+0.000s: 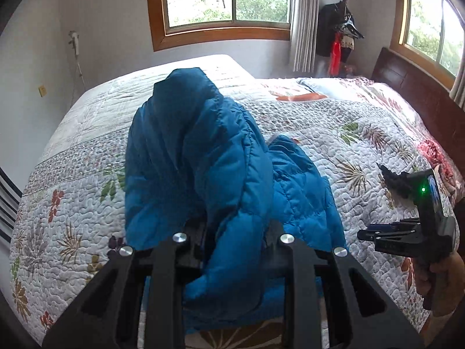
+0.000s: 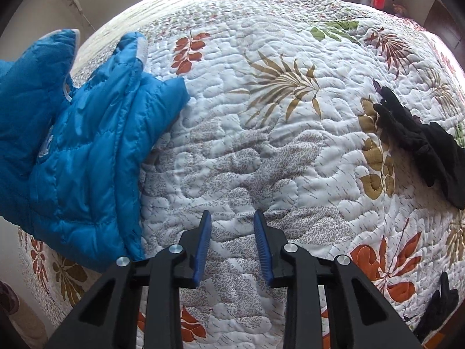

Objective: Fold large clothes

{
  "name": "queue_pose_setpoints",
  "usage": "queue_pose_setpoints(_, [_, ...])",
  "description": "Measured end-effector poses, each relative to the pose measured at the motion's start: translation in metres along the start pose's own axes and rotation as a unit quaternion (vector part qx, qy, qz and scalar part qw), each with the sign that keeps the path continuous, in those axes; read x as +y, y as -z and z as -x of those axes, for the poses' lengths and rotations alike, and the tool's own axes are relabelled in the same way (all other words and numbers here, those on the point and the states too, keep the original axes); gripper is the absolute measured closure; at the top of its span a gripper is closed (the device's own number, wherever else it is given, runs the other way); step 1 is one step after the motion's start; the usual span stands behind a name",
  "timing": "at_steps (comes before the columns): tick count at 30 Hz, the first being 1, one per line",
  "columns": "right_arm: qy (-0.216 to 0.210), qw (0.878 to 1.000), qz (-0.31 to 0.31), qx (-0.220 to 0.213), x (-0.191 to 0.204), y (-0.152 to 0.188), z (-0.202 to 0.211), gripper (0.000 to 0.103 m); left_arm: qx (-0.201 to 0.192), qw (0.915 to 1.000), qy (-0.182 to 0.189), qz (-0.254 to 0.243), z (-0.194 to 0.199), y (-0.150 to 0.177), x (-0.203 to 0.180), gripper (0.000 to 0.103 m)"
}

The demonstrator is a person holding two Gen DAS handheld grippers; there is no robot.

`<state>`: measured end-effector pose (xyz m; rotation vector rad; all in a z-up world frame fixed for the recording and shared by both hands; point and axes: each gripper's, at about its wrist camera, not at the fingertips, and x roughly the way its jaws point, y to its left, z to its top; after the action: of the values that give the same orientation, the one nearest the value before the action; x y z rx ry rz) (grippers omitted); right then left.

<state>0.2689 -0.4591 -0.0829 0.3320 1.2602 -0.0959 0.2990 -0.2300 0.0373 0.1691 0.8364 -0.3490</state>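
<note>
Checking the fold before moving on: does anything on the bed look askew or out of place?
The blue quilted puffer jacket is bunched up, lifted in the left tongs, not flat. A black garment lies stray on the floral quilted bedspread.

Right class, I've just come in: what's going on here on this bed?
A person is folding a blue jacket on a quilted bed, with a gripper in each hand. The left gripper is clamped on a bunch of the jacket and holds it up off the quilt. The right gripper holds nothing and hangs over bare quilt beside the jacket. A black garment lies off to the side.
</note>
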Motion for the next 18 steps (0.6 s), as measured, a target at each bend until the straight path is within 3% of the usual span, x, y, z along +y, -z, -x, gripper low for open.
queue_pose_setpoints(9, [-0.001,1.0,-0.001,0.008,-0.001,-0.008,-0.008,0.075,0.034,0.9992,0.024,-0.002,-0.044,0.021,-0.026,0.078])
queue_pose_setpoints(18, [-0.012,1.0,0.0,0.012,-0.008,-0.018,-0.016,0.077,0.027,0.9995,0.017,-0.004,-0.054,0.032,-0.035,0.076])
